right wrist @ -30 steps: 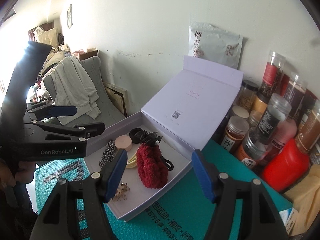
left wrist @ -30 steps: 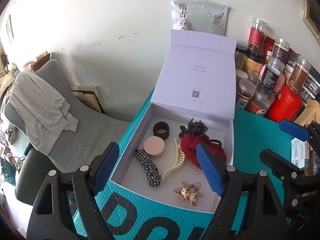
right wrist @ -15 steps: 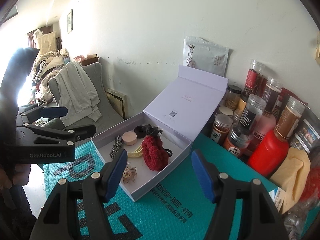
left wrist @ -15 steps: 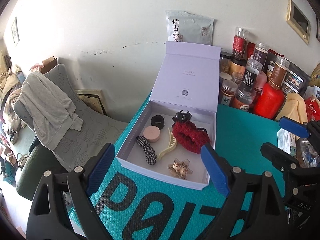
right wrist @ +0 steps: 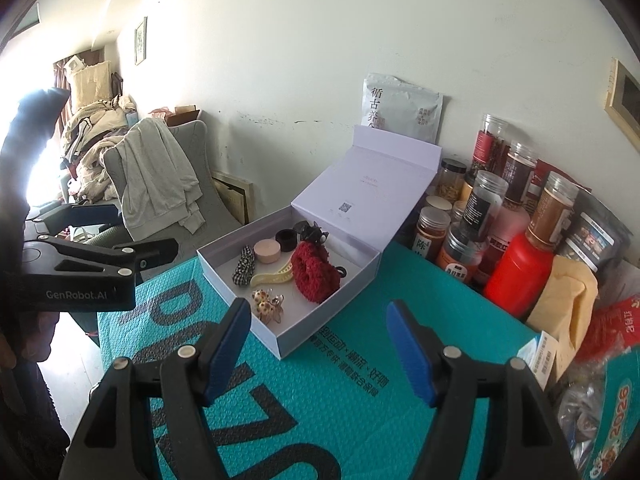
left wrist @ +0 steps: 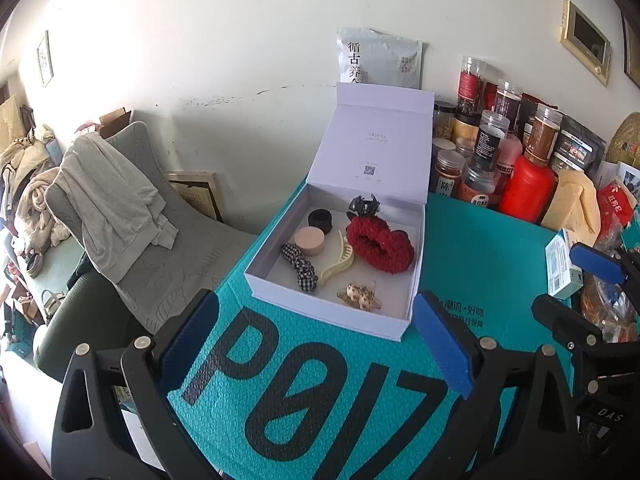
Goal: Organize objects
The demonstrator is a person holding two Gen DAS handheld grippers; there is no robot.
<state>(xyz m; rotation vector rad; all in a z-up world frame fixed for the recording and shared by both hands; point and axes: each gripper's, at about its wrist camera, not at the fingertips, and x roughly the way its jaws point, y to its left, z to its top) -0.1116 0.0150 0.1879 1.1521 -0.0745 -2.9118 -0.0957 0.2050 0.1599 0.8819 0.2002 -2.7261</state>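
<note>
A white box (left wrist: 336, 300) with its lid up sits on the teal surface (left wrist: 480, 248), holding hair accessories around a red scrunchie (left wrist: 380, 244). Both grippers, left (left wrist: 316, 340) and right (right wrist: 318, 350), hover empty before it, jaws opening, farther back than earlier.

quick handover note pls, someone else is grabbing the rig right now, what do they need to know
Left gripper: jaws opening, nothing between them, short of the box.
Right gripper: jaws opening, nothing between them, also short of the box.
White box sits on the teal mat, lid up. Inside: red scrunchie, cream claw clip, checked tie, pink round case, black band, black claw clip, beaded clip.
Done: the hair items are in the box.
Left: probably closing the lid; jars behind look untouched.
</note>
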